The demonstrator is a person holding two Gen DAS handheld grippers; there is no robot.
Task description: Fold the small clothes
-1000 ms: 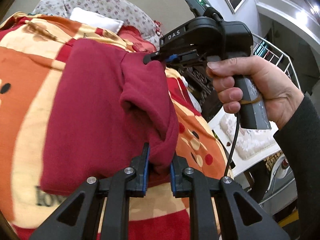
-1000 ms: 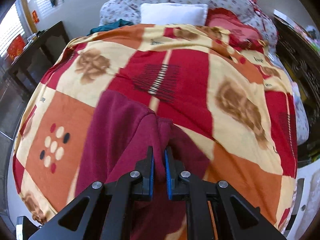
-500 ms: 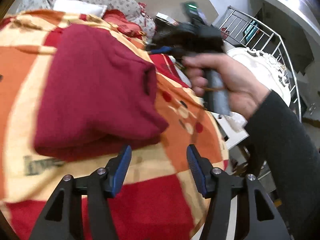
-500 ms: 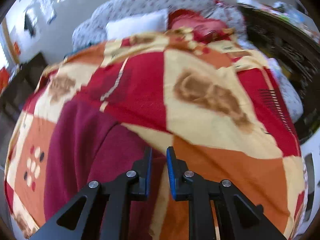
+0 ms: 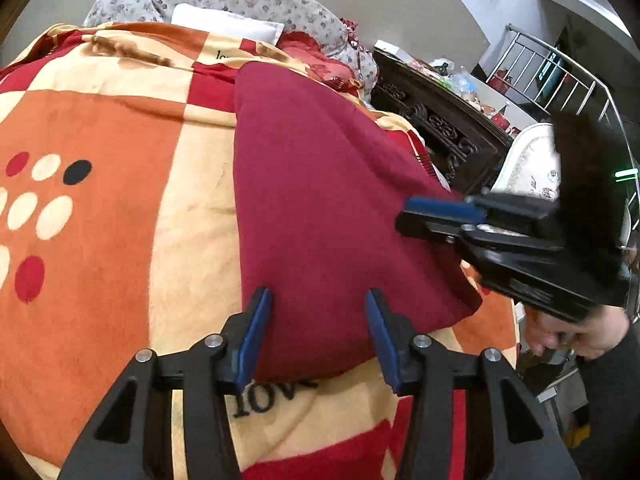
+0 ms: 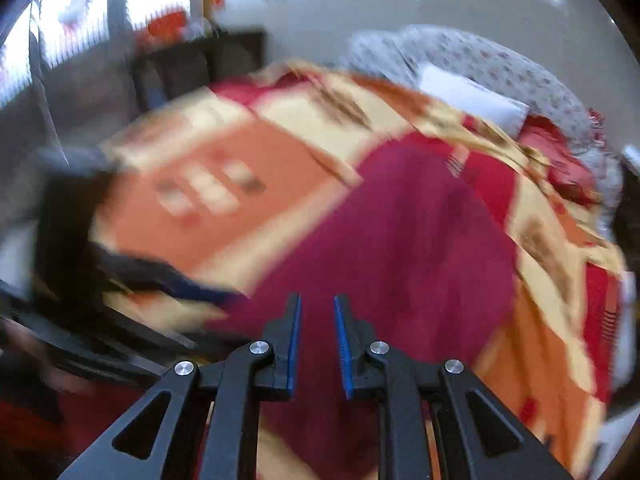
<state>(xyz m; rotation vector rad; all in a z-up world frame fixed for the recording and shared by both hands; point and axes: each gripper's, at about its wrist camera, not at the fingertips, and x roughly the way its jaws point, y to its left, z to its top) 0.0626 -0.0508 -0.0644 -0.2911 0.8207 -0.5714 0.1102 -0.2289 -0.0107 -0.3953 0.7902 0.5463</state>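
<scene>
Smoothing the dark-red fleece garment [image 5: 332,216], which lies folded flat on the bed's orange, cream and red patchwork blanket [image 5: 112,200], we judge should go lightly from the centre outward so layers stay aligned. Left gripper [image 5: 316,332] fingers are wide apart, empty; right gripper [image 6: 316,344] fingers are slightly apart, empty, view blurred. A white pillow [image 5: 228,28] and carved dark wooden cabinet [image 5: 436,120] sit beyond.

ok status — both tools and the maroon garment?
Left tool open, empty, over garment's near edge. Right tool open with a narrow gap, empty. Maroon garment lies folded on blanket. Nothing in the way.
</scene>
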